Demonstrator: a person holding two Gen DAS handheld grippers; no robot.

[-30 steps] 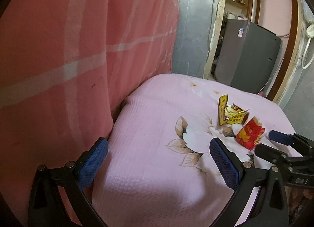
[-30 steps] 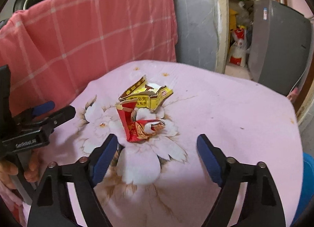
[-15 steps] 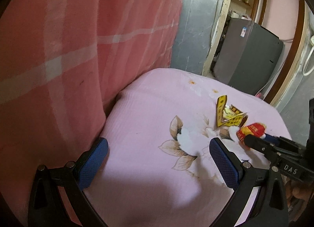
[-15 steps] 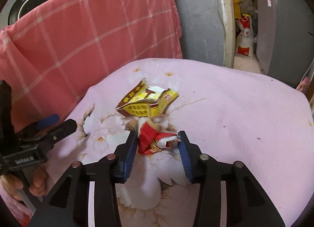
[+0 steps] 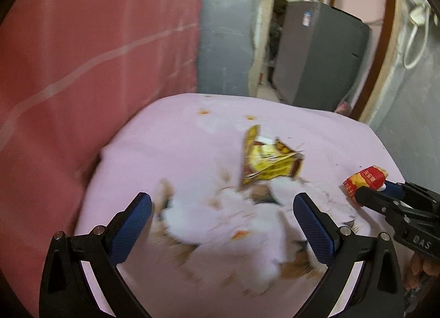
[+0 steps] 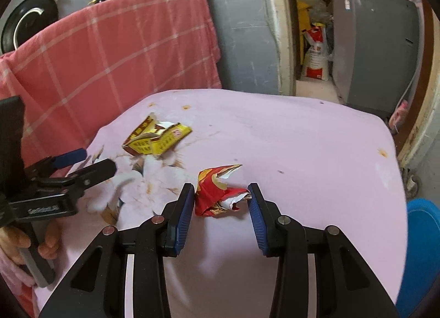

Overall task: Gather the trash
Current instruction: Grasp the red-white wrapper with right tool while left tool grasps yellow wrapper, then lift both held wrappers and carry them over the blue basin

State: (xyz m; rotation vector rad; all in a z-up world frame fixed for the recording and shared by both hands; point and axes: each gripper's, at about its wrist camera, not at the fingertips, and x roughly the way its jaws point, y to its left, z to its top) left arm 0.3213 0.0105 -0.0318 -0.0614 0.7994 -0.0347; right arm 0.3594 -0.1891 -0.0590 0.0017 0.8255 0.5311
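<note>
so my right claw [image 6: 220, 205] is clamped on the crumpled red wrapper [image 6: 217, 194], both blue pads pressing its sides, and the wrapper looks held a little above the pink floral cloth [image 6: 302, 139], though i can't be sure it has fully cleared it. my left claw [image 5: 222, 224] stands with its fingers wide apart and nothing between them, low over the flower print on the near left of the cloth. the torn yellow carton [image 6: 156, 139] lies untouched farther back and to the left, just beyond the left claw's reach line. by my reckoning the first piece is secured but not yet dropped anywhere, and the yellow one is entirely left to do. a blue bin [image 6: 420, 249] shows at the near right edge; that seems the likely place for both, but its opening is out of view.
</note>
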